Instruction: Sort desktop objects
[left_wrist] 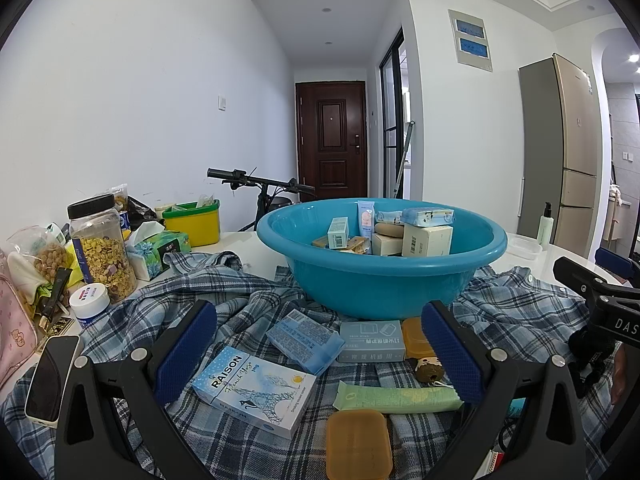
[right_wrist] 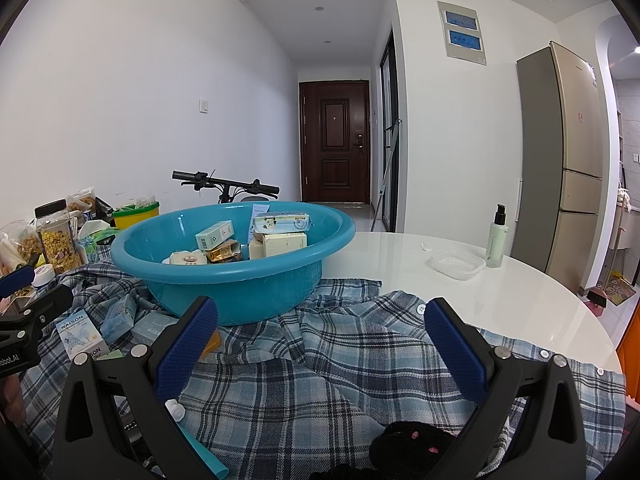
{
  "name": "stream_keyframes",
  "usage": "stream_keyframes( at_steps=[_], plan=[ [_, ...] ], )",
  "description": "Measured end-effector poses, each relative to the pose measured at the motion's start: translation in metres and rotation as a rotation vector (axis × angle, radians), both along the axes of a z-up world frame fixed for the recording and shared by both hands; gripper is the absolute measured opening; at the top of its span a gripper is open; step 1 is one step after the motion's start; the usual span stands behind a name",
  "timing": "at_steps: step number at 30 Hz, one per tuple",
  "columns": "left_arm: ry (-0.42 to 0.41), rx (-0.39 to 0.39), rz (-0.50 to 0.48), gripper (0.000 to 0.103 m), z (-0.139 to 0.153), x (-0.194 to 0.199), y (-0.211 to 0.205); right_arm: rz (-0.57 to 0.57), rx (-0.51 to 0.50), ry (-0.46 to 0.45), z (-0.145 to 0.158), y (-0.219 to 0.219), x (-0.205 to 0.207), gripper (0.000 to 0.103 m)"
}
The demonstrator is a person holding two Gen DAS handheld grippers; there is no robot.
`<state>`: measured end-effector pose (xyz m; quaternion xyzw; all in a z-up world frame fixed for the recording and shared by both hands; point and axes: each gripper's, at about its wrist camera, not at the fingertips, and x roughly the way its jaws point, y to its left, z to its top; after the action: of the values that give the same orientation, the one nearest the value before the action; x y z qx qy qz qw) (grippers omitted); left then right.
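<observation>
Both hand-held grippers released above the clutter, nothing grasped.

We hold the left hand-held gripper (left_wrist: 320,350) spread wide over the light-blue RAISON cardboard box (left_wrist: 254,390), lying flat on the blue plaid shirt (left_wrist: 520,316) just before the teal plastic basin (left_wrist: 380,276). We judge it light, stiff, crushable: take it across the narrow sides. The right hand-held gripper (right_wrist: 322,346) hangs empty over shirt on the white bench (right_wrist: 480,300).
</observation>
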<state>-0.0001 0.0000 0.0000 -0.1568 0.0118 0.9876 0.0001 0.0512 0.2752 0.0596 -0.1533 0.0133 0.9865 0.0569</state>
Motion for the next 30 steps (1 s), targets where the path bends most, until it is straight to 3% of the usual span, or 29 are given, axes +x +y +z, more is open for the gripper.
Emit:
stream_keyframes(
  at_steps=[30],
  plan=[
    [-0.009, 0.005, 0.007, 0.103, -0.0012, 0.0007, 0.0003, -0.002, -0.001, 0.001, 0.0006, 0.0, 0.0008, 0.103]
  ],
)
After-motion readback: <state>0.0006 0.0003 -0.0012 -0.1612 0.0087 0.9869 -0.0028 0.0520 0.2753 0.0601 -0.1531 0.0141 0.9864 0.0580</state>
